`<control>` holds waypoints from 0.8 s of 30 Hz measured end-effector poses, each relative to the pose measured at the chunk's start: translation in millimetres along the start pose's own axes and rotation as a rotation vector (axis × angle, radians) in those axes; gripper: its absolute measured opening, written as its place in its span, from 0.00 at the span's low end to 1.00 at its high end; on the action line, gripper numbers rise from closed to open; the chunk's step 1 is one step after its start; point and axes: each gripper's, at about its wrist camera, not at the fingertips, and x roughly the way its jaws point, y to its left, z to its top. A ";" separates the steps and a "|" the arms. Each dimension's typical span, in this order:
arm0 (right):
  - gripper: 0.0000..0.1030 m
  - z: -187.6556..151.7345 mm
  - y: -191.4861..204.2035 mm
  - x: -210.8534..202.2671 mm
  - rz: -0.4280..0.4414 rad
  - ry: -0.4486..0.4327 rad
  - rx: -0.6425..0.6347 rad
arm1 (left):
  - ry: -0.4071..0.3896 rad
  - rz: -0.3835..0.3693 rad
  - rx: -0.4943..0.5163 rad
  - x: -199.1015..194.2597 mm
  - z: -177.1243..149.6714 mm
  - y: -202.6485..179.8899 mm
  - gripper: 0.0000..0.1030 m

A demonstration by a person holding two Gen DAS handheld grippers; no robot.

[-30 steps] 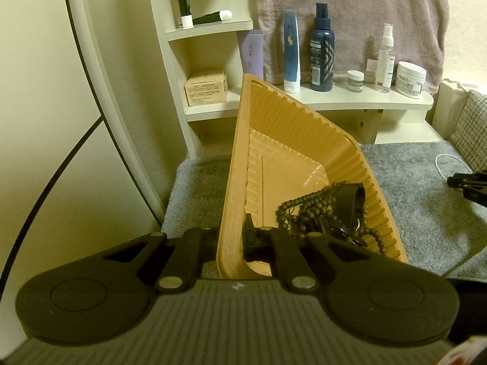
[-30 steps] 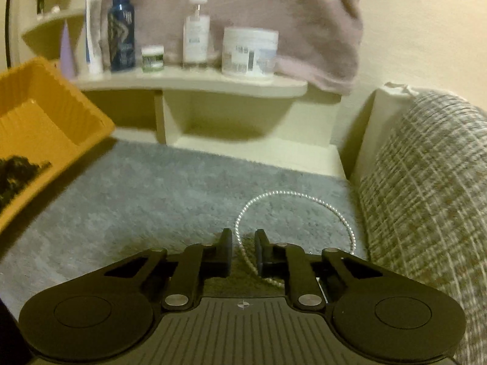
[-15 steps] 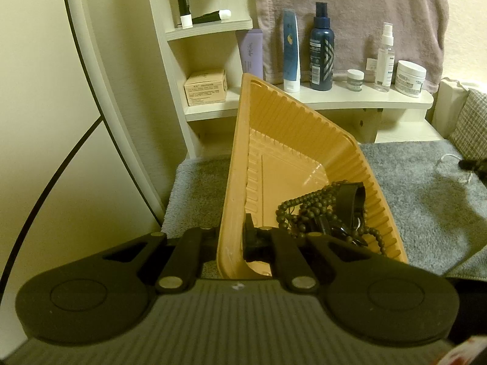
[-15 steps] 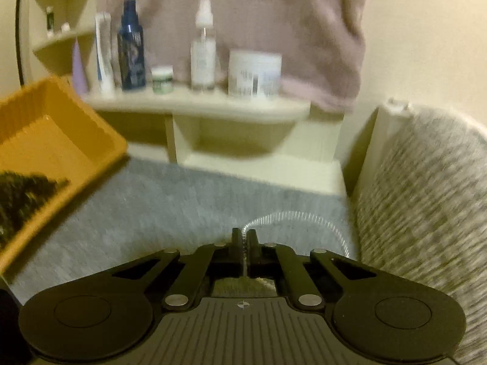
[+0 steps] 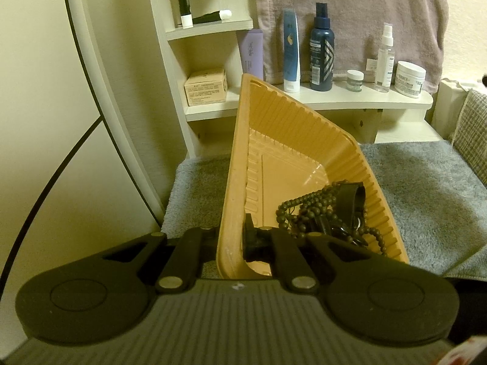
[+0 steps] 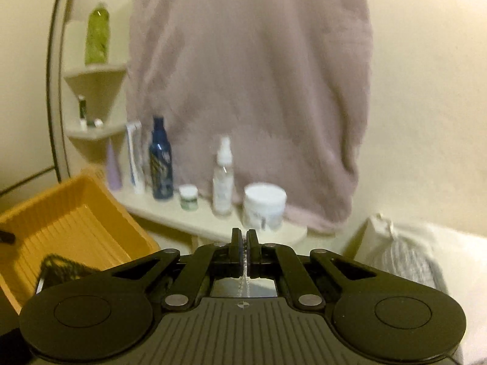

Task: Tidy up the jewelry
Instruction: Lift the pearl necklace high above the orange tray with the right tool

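My left gripper (image 5: 232, 237) is shut on the near rim of an orange plastic tray (image 5: 292, 127) and holds it tilted. Dark bead strands and a black strap (image 5: 328, 213) lie bunched in the tray's low near corner. My right gripper (image 6: 244, 238) is shut on a white pearl necklace (image 6: 245, 279), which hangs down between the fingers, raised off the mat. The tray also shows in the right wrist view (image 6: 73, 213) at lower left, with the dark beads (image 6: 61, 264) inside.
A grey mat (image 5: 426, 188) covers the surface. A cream shelf (image 5: 350, 99) behind holds bottles and jars, among them a blue spray bottle (image 5: 321, 48) and a white jar (image 5: 409, 79). A mauve towel (image 6: 249, 76) hangs above. A checked cushion (image 5: 474, 127) is at right.
My right gripper closed on the pearl necklace and lifted it up off the mat; its view swung upward. The left gripper and the tray stayed still.
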 end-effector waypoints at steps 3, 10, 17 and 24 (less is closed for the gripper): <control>0.02 13.7 9.0 -4.4 0.030 -0.024 -0.014 | 0.001 -0.001 -0.003 0.5 0.1 0.6 0.06; 0.02 43.8 38.7 -6.0 0.121 -0.067 -0.061 | 0.000 -0.004 -0.009 0.7 0.3 0.5 0.06; 0.02 67.4 74.0 -4.9 0.236 -0.097 -0.093 | 0.000 -0.010 -0.021 2.2 -1.6 3.2 0.06; 0.02 81.5 113.1 6.5 0.365 -0.101 -0.092 | -0.005 -0.026 -0.031 4.0 -3.9 8.3 0.06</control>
